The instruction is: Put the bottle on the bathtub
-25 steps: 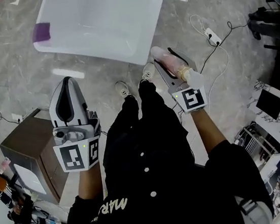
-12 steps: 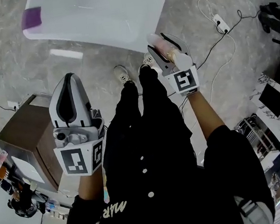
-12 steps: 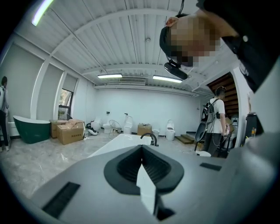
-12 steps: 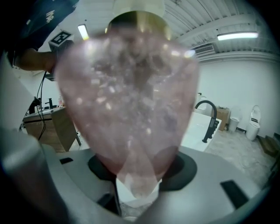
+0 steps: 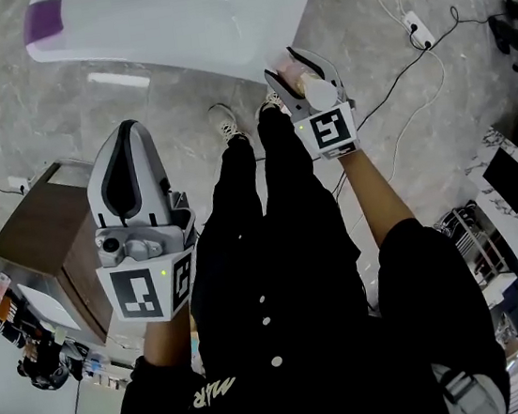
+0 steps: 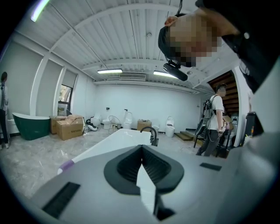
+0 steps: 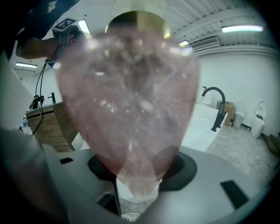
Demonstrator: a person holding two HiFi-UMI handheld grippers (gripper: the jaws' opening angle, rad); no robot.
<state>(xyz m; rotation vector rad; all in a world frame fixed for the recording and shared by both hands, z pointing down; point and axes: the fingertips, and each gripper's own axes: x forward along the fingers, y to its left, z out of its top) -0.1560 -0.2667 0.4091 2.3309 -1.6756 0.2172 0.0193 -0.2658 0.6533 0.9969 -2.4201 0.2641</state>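
The right gripper (image 5: 286,63) clamps the pink bottle (image 5: 297,78) lengthwise along its jaws, with the bathtub (image 5: 220,57) rim just ahead of them. The left gripper (image 5: 126,133), its jaws closed and empty, sits farther back from the rim.

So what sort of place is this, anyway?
Probably a bathroom-fixtures showroom or warehouse: a white bathtub with a black faucet, a row of toilets, and a green tub beside cardboard boxes.
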